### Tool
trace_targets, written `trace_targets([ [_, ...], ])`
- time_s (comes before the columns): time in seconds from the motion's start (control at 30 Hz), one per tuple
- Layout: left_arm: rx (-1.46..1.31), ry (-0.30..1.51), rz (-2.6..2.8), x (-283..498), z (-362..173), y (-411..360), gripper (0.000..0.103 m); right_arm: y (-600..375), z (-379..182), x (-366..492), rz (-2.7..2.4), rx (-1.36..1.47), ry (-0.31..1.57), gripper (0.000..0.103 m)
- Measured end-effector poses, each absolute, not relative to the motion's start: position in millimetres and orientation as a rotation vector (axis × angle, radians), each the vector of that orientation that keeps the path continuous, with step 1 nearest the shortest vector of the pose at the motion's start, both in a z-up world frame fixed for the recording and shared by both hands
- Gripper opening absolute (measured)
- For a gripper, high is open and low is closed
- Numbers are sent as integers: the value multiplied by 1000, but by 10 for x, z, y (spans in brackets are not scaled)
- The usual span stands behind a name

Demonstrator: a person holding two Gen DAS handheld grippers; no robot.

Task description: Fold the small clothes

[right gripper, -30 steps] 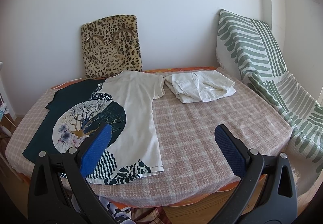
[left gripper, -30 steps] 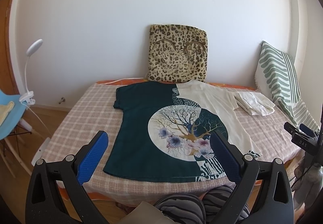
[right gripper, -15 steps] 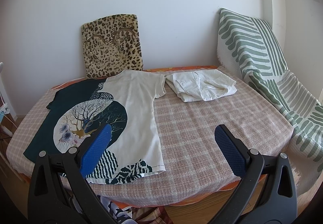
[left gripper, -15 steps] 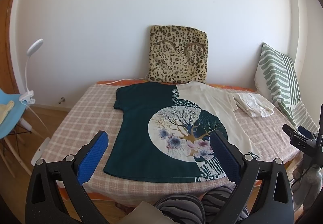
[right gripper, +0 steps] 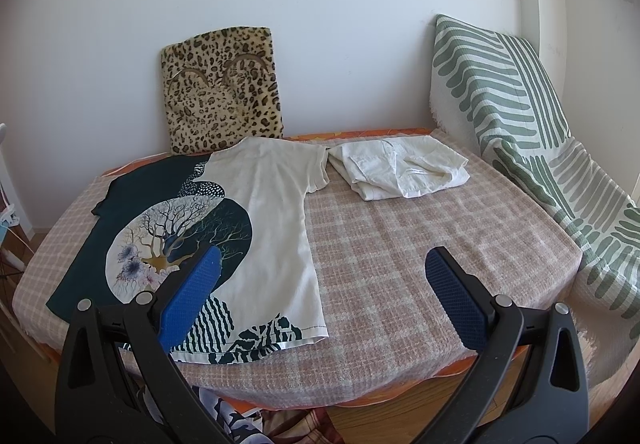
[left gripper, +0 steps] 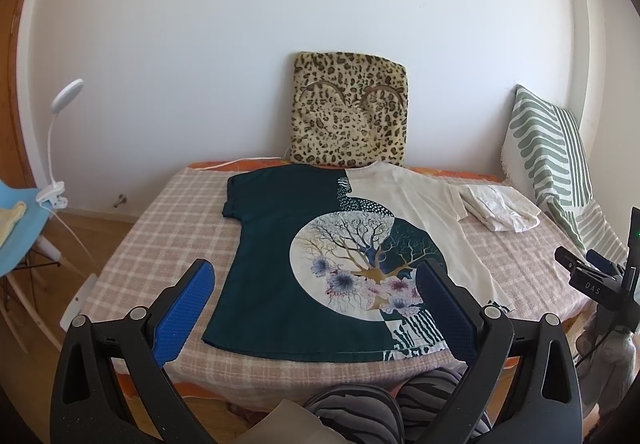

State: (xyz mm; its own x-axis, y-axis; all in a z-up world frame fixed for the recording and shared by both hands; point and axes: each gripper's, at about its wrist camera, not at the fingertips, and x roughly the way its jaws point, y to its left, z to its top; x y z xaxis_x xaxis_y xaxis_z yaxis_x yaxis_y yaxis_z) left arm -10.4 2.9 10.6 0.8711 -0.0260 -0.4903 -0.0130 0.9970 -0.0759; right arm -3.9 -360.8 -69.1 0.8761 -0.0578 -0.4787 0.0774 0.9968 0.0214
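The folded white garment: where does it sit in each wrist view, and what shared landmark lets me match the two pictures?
Left wrist view: the folded white garment lies at far right, past the T-shirt's cream sleeve.
Right wrist view: the same garment lies upper centre, right of the T-shirt.
Shared landmark: the leopard-print cushion against the wall.

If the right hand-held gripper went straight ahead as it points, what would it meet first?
Probably the bare checked blanket, right of the T-shirt; the right hand-held gripper is open. Depth is uncertain.
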Motion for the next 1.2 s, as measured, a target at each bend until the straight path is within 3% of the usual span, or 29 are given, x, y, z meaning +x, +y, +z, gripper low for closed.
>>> trace_targets([
  [0.57, -121, 535, 14, -33, 32, 186, 101, -3525, -683, 29, -55, 44, 504, 103],
  [1.2, -230, 700, 97, 296, -699, 1035, 100, -2613, -116, 794, 244, -34, 497, 103],
])
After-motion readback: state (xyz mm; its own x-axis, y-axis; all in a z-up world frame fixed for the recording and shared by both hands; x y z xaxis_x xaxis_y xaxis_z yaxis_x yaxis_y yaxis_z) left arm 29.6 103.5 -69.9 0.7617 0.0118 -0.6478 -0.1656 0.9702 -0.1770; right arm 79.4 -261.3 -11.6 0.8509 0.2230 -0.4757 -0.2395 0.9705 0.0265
